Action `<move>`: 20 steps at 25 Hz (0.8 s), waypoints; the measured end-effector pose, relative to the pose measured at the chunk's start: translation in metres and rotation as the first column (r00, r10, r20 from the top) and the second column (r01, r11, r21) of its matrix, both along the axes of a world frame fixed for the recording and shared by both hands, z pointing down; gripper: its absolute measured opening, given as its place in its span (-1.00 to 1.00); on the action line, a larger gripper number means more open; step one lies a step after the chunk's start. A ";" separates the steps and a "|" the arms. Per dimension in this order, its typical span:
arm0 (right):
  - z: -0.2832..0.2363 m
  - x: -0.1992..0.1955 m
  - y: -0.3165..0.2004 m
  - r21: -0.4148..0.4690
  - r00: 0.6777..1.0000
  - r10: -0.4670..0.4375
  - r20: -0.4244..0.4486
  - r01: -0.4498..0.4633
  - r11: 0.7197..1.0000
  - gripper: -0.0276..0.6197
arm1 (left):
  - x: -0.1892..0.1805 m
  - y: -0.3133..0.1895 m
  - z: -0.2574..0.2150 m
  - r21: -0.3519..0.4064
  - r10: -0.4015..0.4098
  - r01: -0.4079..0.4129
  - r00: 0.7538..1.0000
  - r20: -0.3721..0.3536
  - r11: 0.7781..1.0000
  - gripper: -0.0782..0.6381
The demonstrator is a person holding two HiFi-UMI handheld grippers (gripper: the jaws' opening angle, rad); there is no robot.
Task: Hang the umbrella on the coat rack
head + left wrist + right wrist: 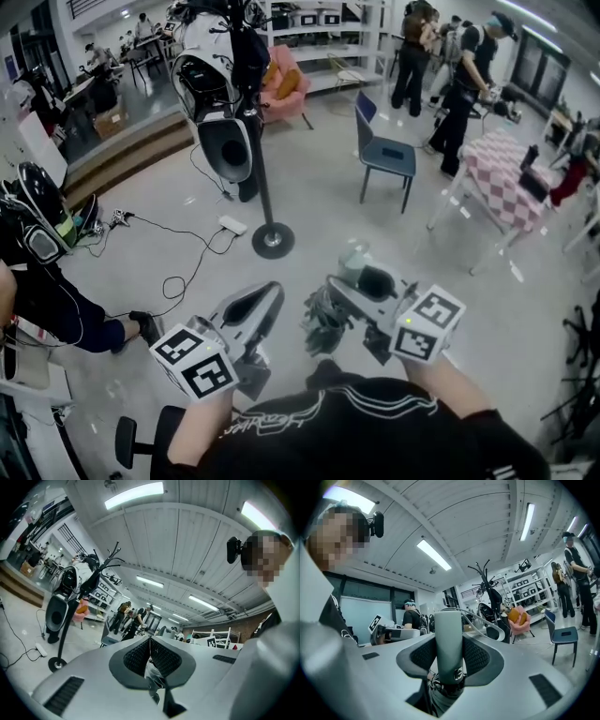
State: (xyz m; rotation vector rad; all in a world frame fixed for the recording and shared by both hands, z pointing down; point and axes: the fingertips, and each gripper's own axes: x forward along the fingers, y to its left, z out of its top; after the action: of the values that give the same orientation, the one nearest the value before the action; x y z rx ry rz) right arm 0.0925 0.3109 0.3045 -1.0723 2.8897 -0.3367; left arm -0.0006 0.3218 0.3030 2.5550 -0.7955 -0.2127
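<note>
At five o'clock in the head view, my right gripper point(370, 281) is clenching the umbrella point(449, 639) by its grey handle. At seven o'clock, my left gripper point(255, 305) is showing jaws pressed together. At twelve, the coat rack point(261, 159) is carrying a helmet point(202, 66).

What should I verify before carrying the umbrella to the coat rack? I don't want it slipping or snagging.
1. Right gripper clamped on the umbrella handle: ok.
2. Umbrella canopy folded, hanging below the handle: ok.
3. Left gripper out of the way, jaws together: ok.
4. Coat rack upright, ahead: ok.
5. Free hook: top prongs look bare: ok.
6. Floor at the rack: a power strip lies by the base: not ok.
</note>
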 end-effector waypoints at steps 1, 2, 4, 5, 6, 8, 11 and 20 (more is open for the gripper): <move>0.001 0.000 -0.005 -0.002 1.000 0.001 -0.003 -0.001 1.000 -0.40 | -0.001 -0.004 0.002 -0.006 -0.004 0.004 1.000 0.003 1.000 -0.79; 0.002 -0.001 -0.010 -0.003 1.000 0.002 -0.005 -0.002 1.000 -0.40 | -0.001 -0.008 0.004 -0.012 -0.008 0.008 1.000 0.006 1.000 -0.79; 0.005 -0.001 -0.023 -0.005 1.000 0.001 -0.007 -0.001 1.000 -0.40 | -0.003 -0.019 0.008 -0.024 -0.019 0.019 1.000 0.011 1.000 -0.79; 0.007 -0.001 -0.030 -0.007 1.000 0.000 -0.007 0.000 1.000 -0.40 | -0.004 -0.026 0.011 -0.031 -0.024 0.024 1.000 0.013 0.999 -0.79; 0.010 -0.001 -0.038 -0.011 1.000 -0.002 -0.007 0.002 1.000 -0.40 | -0.005 -0.033 0.014 -0.038 -0.029 0.030 0.999 0.015 0.999 -0.79; 0.016 -0.002 -0.056 -0.023 1.000 -0.007 -0.002 0.007 1.000 -0.40 | -0.007 -0.050 0.020 -0.054 -0.039 0.040 0.999 0.019 0.998 -0.79; 0.022 -0.005 -0.089 -0.049 1.000 -0.020 0.009 0.020 0.999 -0.40 | -0.010 -0.081 0.024 -0.078 -0.050 0.052 0.998 0.028 0.996 -0.79; 0.044 -0.006 -0.198 -0.081 0.998 -0.052 0.041 0.055 0.995 -0.40 | -0.013 -0.198 0.052 -0.148 -0.089 0.096 0.995 0.055 0.984 -0.79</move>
State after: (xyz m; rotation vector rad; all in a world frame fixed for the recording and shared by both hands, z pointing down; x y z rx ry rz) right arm 0.0868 0.1129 0.3480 -0.9888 2.8979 -0.4768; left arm -0.0139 0.1233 0.3549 2.3924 -0.9142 -0.1154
